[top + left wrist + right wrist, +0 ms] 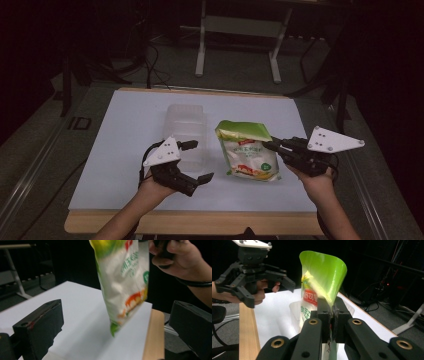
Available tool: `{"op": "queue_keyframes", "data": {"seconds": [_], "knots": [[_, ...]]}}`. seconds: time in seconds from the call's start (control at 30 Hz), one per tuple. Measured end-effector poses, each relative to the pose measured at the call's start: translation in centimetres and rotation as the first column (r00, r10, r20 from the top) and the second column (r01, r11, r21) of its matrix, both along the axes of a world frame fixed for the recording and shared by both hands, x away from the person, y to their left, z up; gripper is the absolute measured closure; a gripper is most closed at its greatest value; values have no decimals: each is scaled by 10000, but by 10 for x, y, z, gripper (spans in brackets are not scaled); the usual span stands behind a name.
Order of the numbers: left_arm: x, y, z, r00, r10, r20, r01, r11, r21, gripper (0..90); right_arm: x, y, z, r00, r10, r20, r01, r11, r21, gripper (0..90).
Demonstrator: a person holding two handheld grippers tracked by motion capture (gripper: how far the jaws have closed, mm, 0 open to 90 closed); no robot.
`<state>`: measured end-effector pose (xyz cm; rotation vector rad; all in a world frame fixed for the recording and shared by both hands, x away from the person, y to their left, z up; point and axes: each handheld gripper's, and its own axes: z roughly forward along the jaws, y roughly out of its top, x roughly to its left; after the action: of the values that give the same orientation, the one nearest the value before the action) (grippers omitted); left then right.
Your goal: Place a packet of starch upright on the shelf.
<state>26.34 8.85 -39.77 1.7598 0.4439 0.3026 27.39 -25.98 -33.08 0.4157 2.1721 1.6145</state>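
pouch held above the white table

a green-and-white snack pouch is clamped at its edge by the right gripper and held off the table. the left gripper is spread wide, ungrasping, beside a clear container.

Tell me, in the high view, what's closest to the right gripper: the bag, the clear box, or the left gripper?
1. The bag: pinched in the right gripper, at its edge.
2. The clear box: just left of the bag.
3. The left gripper: open, near the box; too close to call.
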Motion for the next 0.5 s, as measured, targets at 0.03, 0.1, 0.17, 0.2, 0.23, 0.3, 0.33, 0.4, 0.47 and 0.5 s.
{"op": "queue_keyframes", "data": {"seconds": [0.03,0.1,0.17,0.2,0.23,0.3,0.33,0.4,0.47,0.5], "knots": [[3,-3,2,10000,-46,17,46,10000,28,1,0,1,1,10000,23,0,-23,10000,-3,871],[7,-8,3,9998,-203,4,203,9998,-68,4,-1,2,2,10000,57,54,-58,10000,22,871],[10,-14,5,9992,-390,40,390,9992,-53,3,-1,3,2,10000,60,45,-61,10000,48,871],[11,-16,6,9990,-451,60,452,9990,-61,4,-1,3,2,10000,68,53,-68,9999,83,871],[12,-18,6,9988,-473,77,474,9989,-36,4,-1,4,2,10000,86,51,-86,9999,90,871],[15,-24,7,9981,-617,12,617,9981,12,4,-2,4,3,9999,77,99,-77,9999,65,871],[16,-26,7,9981,-618,-12,618,9981,-32,20,-1,5,3,9999,82,76,-82,9999,86,871],[19,-29,7,9984,-556,-77,555,9984,-97,63,-1,6,3,9999,100,115,-101,9999,76,871],[22,-33,6,9985,-535,-110,535,9986,25,65,-1,7,4,9998,129,139,-130,9999,76,871],[24,-35,5,9984,-548,-136,548,9985,32,82,-1,9,5,9997,168,190,-170,9998,81,871]]}}
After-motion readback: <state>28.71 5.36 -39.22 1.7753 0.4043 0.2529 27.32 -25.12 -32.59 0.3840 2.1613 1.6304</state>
